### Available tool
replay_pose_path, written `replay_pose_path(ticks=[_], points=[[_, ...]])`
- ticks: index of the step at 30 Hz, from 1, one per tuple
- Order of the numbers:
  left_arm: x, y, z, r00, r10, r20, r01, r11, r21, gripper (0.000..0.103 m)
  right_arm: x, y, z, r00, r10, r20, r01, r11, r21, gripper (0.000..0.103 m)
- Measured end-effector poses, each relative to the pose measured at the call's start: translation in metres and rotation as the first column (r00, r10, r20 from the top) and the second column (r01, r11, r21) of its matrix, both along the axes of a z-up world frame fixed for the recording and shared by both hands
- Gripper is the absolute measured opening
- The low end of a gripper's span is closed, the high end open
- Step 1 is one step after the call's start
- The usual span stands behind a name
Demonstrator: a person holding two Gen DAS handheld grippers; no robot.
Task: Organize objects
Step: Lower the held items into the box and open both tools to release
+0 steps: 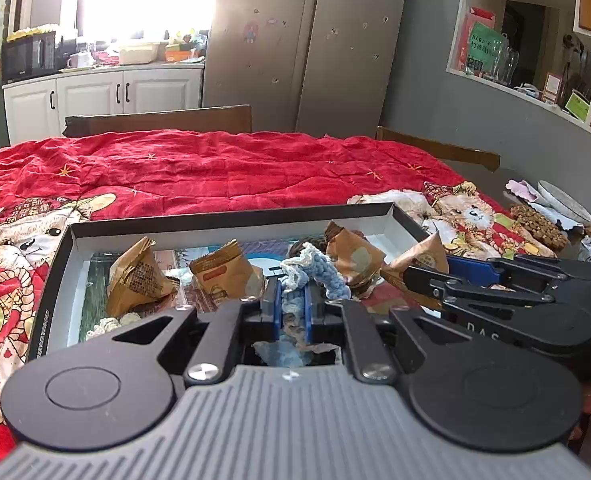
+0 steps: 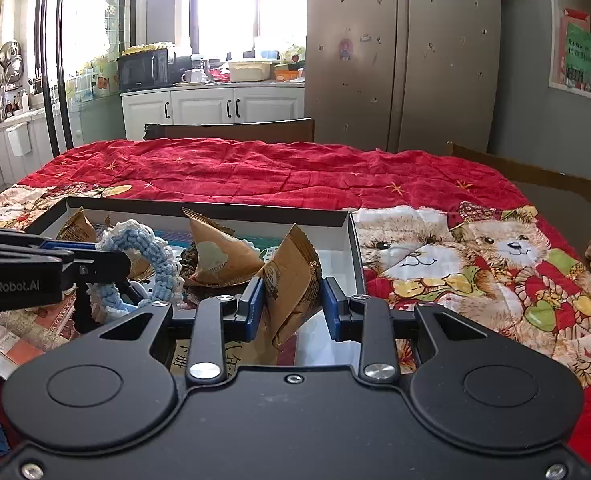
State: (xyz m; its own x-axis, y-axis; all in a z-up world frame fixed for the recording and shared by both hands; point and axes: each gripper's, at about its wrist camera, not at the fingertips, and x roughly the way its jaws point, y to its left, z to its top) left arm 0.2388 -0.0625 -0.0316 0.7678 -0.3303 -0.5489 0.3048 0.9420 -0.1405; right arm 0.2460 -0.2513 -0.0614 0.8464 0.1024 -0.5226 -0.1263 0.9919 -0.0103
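Left wrist view: the left gripper is clenched on a blue-and-white crocheted piece, which stands up from between the blue pads at about 12 o'clock of the gripper body, over the open box. Brown snack packets lie inside the box at 10 to 11 o'clock. The right gripper enters from 3 o'clock, carrying another brown packet at the box's right wall.

Right wrist view: the right gripper grasps a brown packet between its pads, above the box's near right corner. At 9 o'clock the left gripper's arm holds the crocheted piece, which droops in a loop.

Handling judgement: the yarn piece looks soft, light and limp; a pinch on a thick fold should hold. The packets look light and crinkly, probably slippery, with crushable contents; grip the sealed edge, gently.
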Motion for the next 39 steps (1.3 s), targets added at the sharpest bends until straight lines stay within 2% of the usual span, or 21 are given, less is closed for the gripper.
replay_pose_path(ticks=[14,29,32,34,37,39], points=[[0.0056,-0.0011,-0.0075,0.999,0.020,-0.045,-0.019,0.999,0.038,0.015,0.0067,0.0003,-0.0097,0.999,0.015,-0.050,-0.015,1.000,0.006,0.030],[0.0048,-0.0031,-0.0088,0.999,0.027,-0.043,-0.025,0.998,0.063,0.016,0.0071,-0.0005,-0.0096,0.999,0.020,-0.051,-0.020,1.000,0.004,0.031],[0.0043,-0.0036,-0.0087,0.999,0.029,-0.042,-0.026,0.998,0.061,0.019,0.0071,-0.0007,-0.0095,0.998,0.020,-0.051,-0.020,1.000,0.004,0.032],[0.0041,-0.0039,-0.0086,0.999,0.032,-0.037,-0.030,0.998,0.062,0.028,0.0071,-0.0007,-0.0091,0.999,0.019,-0.050,-0.019,1.000,0.003,0.033],[0.0040,-0.0029,-0.0077,0.999,0.035,-0.034,-0.032,0.998,0.060,0.037,0.0070,-0.0014,-0.0097,0.999,0.015,-0.048,-0.015,1.000,0.004,0.034],[0.0037,-0.0024,-0.0070,0.999,0.035,-0.032,-0.033,0.998,0.057,0.038,0.0070,-0.0015,-0.0098,0.999,0.015,-0.047,-0.015,1.000,0.005,0.035]])
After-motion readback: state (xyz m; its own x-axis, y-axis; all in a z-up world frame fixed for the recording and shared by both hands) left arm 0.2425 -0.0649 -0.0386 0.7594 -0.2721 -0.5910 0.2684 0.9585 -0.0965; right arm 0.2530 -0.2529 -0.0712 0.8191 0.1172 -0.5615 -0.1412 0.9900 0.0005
